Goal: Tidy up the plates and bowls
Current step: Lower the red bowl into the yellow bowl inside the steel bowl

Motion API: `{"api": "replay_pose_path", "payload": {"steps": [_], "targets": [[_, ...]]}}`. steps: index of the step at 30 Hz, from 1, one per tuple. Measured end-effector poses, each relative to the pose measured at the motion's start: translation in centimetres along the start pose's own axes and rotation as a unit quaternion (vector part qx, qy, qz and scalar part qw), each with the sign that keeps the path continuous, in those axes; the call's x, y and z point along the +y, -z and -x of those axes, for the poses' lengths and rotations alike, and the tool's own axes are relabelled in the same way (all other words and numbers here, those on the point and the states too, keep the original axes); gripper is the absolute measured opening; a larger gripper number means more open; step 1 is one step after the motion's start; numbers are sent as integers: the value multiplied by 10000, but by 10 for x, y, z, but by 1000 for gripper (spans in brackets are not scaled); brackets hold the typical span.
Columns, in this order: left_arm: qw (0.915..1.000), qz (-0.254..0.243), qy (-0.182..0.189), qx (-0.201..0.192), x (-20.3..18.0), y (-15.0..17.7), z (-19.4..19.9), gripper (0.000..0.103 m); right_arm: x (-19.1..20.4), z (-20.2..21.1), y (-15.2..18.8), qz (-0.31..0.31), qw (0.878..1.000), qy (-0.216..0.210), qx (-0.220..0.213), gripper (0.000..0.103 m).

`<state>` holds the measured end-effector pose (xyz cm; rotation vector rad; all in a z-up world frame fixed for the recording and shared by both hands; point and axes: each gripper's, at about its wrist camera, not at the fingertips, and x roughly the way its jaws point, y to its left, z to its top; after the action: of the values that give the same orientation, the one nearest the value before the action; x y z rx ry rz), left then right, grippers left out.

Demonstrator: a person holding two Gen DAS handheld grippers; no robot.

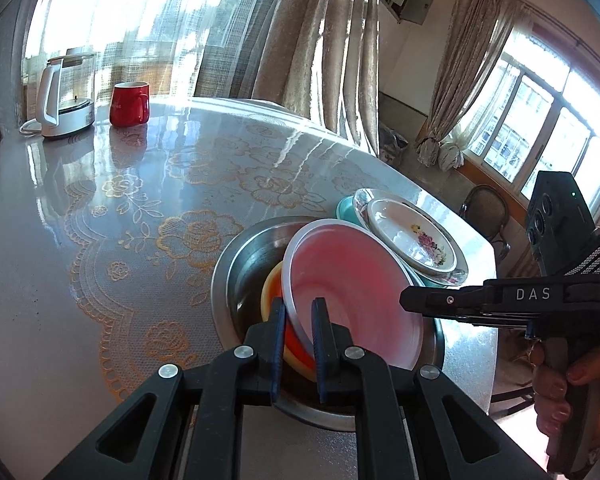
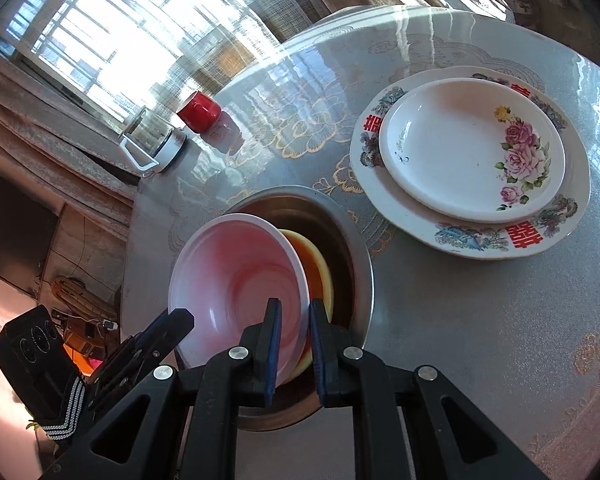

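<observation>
A pink bowl (image 1: 352, 292) (image 2: 236, 280) leans tilted inside a wide steel bowl (image 1: 228, 252) (image 2: 360, 264), on top of an orange-and-yellow bowl (image 1: 272, 284) (image 2: 320, 272). My left gripper (image 1: 299, 320) (image 2: 180, 318) is shut on the pink bowl's rim on one side. On the opposite rim, my right gripper (image 2: 296, 320) (image 1: 406, 300) is shut as well. A small rose-patterned plate (image 2: 460, 148) (image 1: 412, 240) lies stacked on a larger decorated plate (image 2: 540, 240) beside the steel bowl. Something teal (image 1: 346, 208) shows behind those plates.
A red mug (image 1: 129, 104) (image 2: 198, 112) and a glass kettle (image 1: 64, 96) (image 2: 152, 144) stand at the table's far side by the window. The glossy table drops off just past the plates, with a chair (image 1: 488, 212) beyond. A hand (image 1: 560, 392) holds the right gripper.
</observation>
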<state>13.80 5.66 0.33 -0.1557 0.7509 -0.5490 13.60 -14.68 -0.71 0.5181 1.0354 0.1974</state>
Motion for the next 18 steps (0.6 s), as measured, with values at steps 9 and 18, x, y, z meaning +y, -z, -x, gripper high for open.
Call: {"api": "replay_pose_path", "payload": {"steps": [9,18], "targets": [[9994,-71,-294,-137,-2,-1,0,12,2,-1,-5,-65,9999,-81,-72,12],[9993,-108,-365,-2,-3,2,-8,13,3,-7,-10,-116,9999,8,48,15]]}}
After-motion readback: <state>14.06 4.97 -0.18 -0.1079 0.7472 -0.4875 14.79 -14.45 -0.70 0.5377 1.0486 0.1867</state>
